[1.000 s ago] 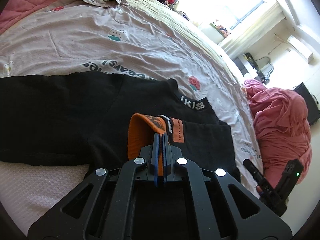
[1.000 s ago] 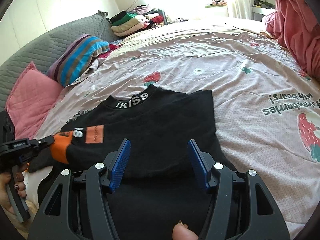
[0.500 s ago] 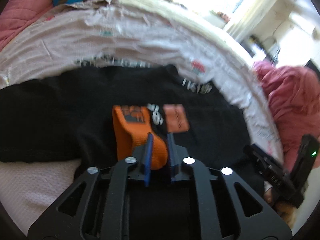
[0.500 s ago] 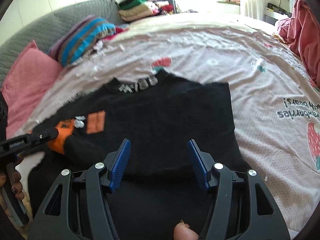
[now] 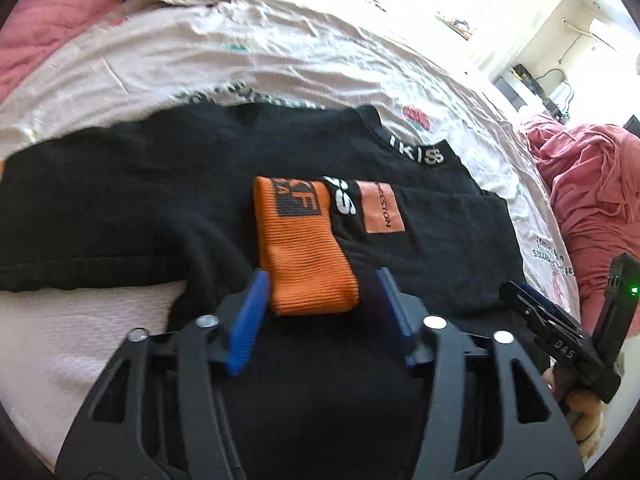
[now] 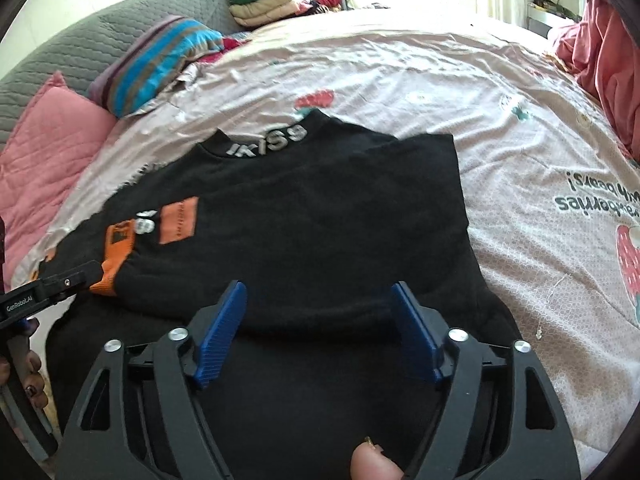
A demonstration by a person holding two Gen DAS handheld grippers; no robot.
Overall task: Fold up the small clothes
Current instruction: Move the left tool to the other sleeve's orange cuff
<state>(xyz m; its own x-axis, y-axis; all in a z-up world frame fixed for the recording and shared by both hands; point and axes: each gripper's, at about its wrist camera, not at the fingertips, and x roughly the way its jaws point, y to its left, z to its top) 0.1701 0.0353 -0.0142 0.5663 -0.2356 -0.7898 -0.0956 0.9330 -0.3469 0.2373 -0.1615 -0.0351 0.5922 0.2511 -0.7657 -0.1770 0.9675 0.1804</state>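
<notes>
Left wrist view: your left gripper (image 5: 318,312) stood with its blue pads (image 5: 245,322) spread wide, holding nothing, and the orange cuff (image 5: 306,248) of the black sweater (image 5: 140,200) lay flat between them, its end just short of the pads. The cuff's sleeve was folded inward across the sweater's body, beside an orange patch (image 5: 379,207) and white lettering. The sweater lay spread on the strawberry-print bedsheet (image 5: 240,64), its lettered collar (image 5: 422,153) toward the far right. Your right gripper (image 5: 560,340) showed at the right edge, above the sweater's hem side.

From the right wrist view, your right gripper (image 6: 318,330) was also wide apart and empty, poised over the lower part of the sweater (image 6: 320,232), whose right side was already folded in to a straight edge. The cuff (image 6: 116,256) sat at the left, with the tip of your left gripper (image 6: 52,286) just beside it. A pink pillow (image 6: 44,140) and a striped pillow (image 6: 156,60) lay at the head of the bed, with stacked folded clothes (image 6: 276,0) beyond them. A pink blanket (image 6: 600,36) was heaped at the right.
</notes>
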